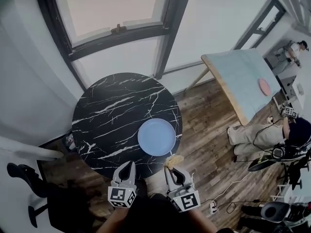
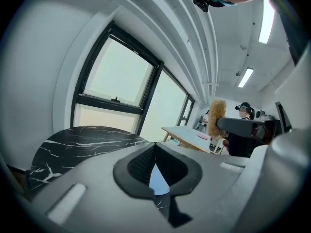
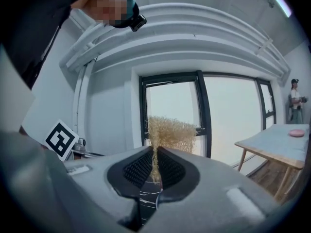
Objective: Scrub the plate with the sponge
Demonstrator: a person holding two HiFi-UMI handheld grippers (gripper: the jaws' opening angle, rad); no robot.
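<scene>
- Step in hand, as I judge it: the approach. The sponge is already gripped but has not met the plate, so no scrubbing has begun.
- The right hand-held gripper is clenched on the tan, fibrous sponge. In its own view the pads pinch the lower part thin, and the frizzy bulk stands out beyond the jaw tips.
- The left hand-held gripper is clenched on nothing. Its jaws meet with only a narrow slit below the tips, and a sliver of the plate shows through that slit.
- The light blue plate lies flat and bare on the round black marble desk. It sits just beyond the sponge and slightly left of the right hand-held gripper, and ahead and to the right of the left one. Sponge and plate are near but apart.
- Both hand-held grippers hang side by side at the desk's near edge, and their views look out across the room rather than down at the plate.
- The next move probably calls for the right hand-held gripper to go forward and tip down, so that the protruding sponge lands on the plate's face rather than the jaw tips.
- The plate rests loose on smooth marble and may slide under rubbing. The left hand-held gripper would likely need to open and steady the near rim.
</scene>
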